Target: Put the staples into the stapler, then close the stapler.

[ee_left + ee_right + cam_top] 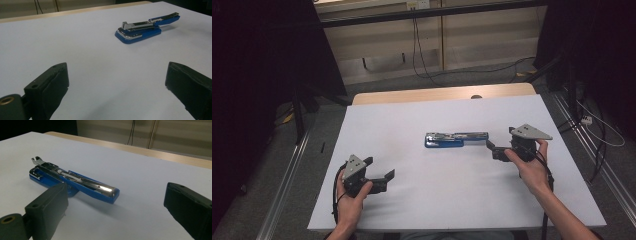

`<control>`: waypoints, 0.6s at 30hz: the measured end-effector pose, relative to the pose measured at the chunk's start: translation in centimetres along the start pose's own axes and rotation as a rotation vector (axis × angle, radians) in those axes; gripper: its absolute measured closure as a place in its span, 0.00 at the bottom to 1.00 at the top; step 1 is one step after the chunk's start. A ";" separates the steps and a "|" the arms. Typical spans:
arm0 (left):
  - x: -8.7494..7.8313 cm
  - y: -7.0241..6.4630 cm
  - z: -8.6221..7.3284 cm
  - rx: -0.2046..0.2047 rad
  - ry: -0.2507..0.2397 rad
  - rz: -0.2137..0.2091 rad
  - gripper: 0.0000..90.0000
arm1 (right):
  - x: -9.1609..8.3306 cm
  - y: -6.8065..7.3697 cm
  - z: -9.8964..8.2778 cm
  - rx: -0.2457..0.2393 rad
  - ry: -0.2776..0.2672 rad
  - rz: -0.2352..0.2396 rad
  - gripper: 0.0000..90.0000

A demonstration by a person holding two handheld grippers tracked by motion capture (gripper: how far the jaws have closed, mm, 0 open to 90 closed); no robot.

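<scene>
A blue stapler [452, 138] with a chrome magazine lies swung open and flat near the middle of the white table [437, 205]. My right gripper [501, 139] is just right of its far end, open, and does not touch it. In the right gripper view the stapler [75, 181] lies ahead and to the left, partly behind the left jaw, and the gripper [116, 205] holds nothing. My left gripper [379, 168] rests open at the table's front left, well away from the stapler. In the left gripper view its jaws [117, 85] stand wide apart, with the stapler [142, 28] far ahead to the right.
A wooden strip [442, 94] borders the table's far edge. Beyond it are a pale wall panel and cables [422, 60] on the floor. Dark curtains hang on both sides, and metal rails [287, 175] run along the floor by the table.
</scene>
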State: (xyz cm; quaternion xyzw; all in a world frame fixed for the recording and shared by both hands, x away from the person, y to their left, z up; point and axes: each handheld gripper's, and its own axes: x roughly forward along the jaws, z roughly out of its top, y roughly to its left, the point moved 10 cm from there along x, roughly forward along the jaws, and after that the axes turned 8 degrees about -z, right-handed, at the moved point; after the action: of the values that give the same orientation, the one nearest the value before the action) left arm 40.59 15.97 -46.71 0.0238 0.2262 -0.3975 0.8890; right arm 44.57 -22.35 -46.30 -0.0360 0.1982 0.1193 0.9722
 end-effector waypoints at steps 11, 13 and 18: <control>0.0 0.1 0.0 -0.002 0.005 0.010 0.06 | -1.3 0.0 -1.1 0.001 0.019 0.010 0.06; 0.0 -0.1 -0.1 0.000 0.014 -0.004 0.06 | -1.2 0.0 -1.2 -0.002 0.021 0.007 0.04; 0.2 0.2 -0.4 -0.011 0.021 -0.010 0.06 | -0.8 0.0 -1.3 -0.009 0.029 0.013 0.02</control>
State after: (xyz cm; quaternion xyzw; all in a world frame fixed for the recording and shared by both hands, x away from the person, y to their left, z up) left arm 40.70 16.02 -47.16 0.0220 0.2377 -0.4003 0.8848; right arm 43.41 -22.70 -47.23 -0.0409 0.2120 0.1259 0.9683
